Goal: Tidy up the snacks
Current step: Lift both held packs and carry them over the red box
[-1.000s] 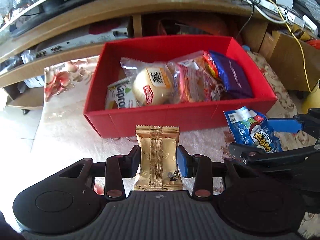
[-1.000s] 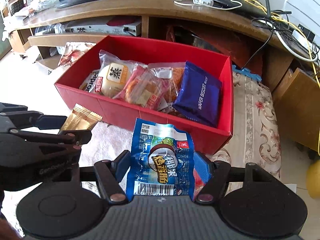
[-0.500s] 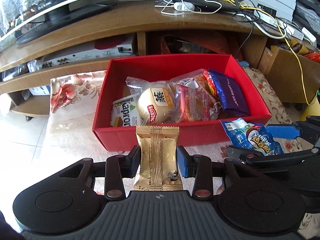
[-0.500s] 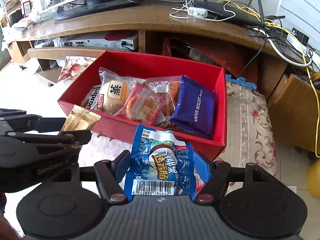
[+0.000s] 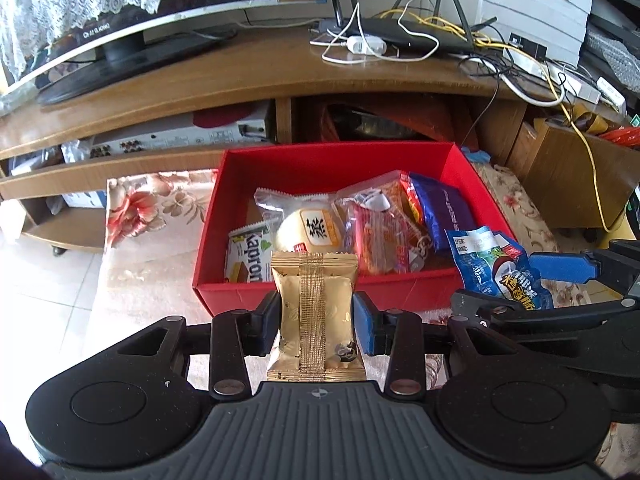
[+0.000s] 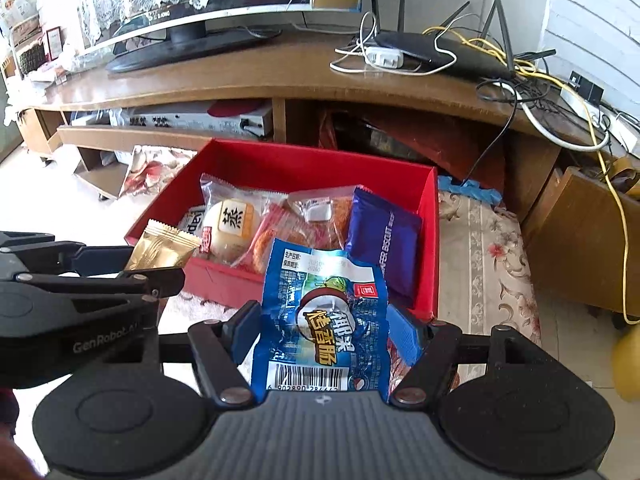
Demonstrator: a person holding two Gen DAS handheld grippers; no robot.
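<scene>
My left gripper (image 5: 316,320) is shut on a gold snack packet (image 5: 314,312), held upright above the near wall of the red box (image 5: 320,300). My right gripper (image 6: 324,328) is shut on a blue snack packet (image 6: 324,320), held just before the box's (image 6: 430,240) near right corner. The box holds several snacks: a white bun packet (image 5: 310,230), a Kapron wafer (image 5: 246,256), orange packets (image 5: 384,232) and a purple wafer biscuit pack (image 6: 380,248). Each gripper shows in the other's view, with the gold packet (image 6: 164,250) and the blue packet (image 5: 496,268).
The box sits on a floral cloth (image 5: 144,208) on the floor before a wooden TV stand (image 5: 260,80). A monitor (image 6: 192,12), a router (image 5: 400,36) and loose cables (image 6: 560,120) lie on the stand. A cardboard box (image 5: 580,184) stands right.
Both grippers have risen and pulled back from the box, still holding their packets. The box looks smaller and more of the TV stand top shows.
</scene>
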